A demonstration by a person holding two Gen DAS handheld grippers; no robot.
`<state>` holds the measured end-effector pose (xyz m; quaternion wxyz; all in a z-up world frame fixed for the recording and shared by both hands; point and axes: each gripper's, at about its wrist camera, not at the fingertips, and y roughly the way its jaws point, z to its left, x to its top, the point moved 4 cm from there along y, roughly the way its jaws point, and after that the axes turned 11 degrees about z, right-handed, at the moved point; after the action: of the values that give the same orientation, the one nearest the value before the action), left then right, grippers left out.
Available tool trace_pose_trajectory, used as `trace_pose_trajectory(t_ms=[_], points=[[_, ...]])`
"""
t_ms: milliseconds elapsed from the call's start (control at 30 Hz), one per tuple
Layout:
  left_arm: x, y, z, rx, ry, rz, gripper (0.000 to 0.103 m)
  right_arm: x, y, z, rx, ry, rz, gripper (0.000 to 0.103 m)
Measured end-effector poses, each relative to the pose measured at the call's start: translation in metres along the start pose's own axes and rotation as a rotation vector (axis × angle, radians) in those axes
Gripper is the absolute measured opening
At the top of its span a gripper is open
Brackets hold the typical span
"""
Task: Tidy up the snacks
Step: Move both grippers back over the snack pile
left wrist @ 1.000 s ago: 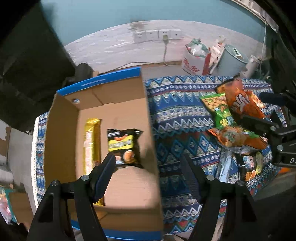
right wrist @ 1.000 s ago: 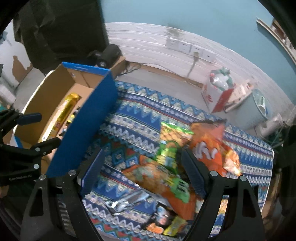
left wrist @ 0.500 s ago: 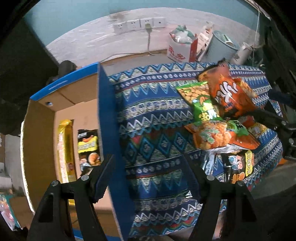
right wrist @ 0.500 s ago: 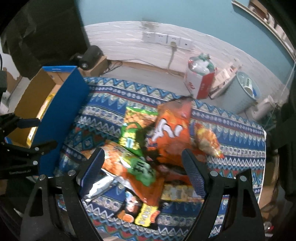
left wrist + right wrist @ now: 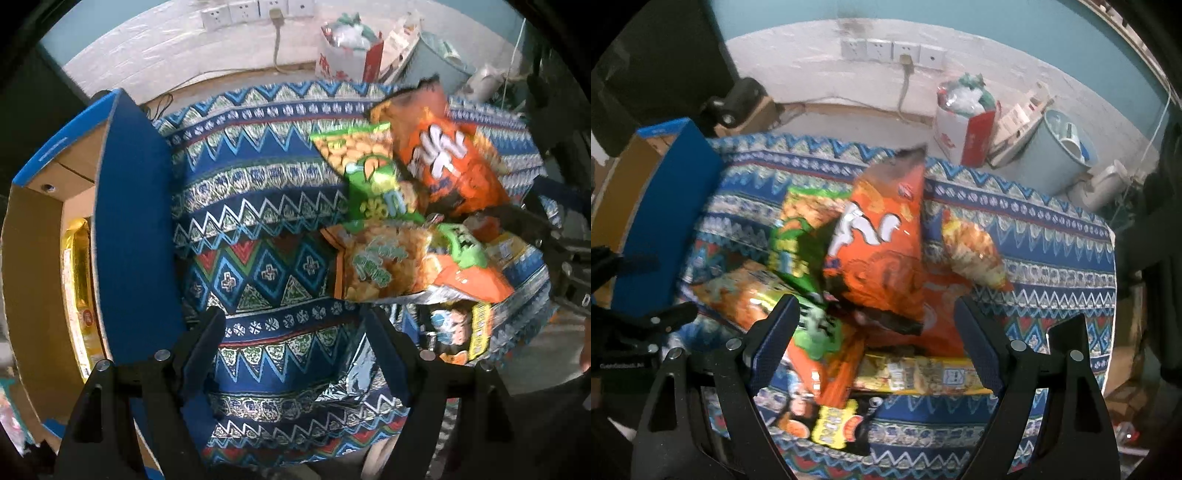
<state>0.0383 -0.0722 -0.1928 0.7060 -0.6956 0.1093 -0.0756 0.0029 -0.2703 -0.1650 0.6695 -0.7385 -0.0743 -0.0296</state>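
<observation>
A pile of snack bags lies on the patterned cloth: a big orange bag [image 5: 882, 254] on top, a green bag [image 5: 792, 240], an orange-green bag [image 5: 399, 262], a yellow pack [image 5: 916, 373] and a black-yellow pack [image 5: 827, 421]. A blue cardboard box [image 5: 129, 236] stands at the left with a gold packet [image 5: 79, 291] inside. My left gripper [image 5: 293, 354] is open and empty over the cloth between box and pile. My right gripper [image 5: 877, 339] is open and empty, above the near edge of the orange bag.
The table's patterned cloth [image 5: 251, 221] has bare room between box and pile. Behind the table are a wall with sockets [image 5: 890, 50], a red-white bag [image 5: 964, 125] and a grey bin [image 5: 1056, 147]. A silver wrapper [image 5: 354, 380] lies near the left gripper.
My left gripper swung right, away from the box toward the snack pile. My right gripper moved right and closer over the pile, so the orange bag is now between its fingers.
</observation>
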Motion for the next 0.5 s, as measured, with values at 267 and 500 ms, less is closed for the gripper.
trace_pose_trajectory(t_ms=[267, 500], points=[[0.008, 0.021, -0.003, 0.068, 0.001, 0.029, 0.079, -0.017, 0.035, -0.011, -0.066, -0.008, 0.108, 0.085], [0.019, 0.036, 0.009, 0.103, -0.046, 0.044, 0.079, -0.032, 0.047, 0.015, 0.007, -0.064, 0.144, 0.085]])
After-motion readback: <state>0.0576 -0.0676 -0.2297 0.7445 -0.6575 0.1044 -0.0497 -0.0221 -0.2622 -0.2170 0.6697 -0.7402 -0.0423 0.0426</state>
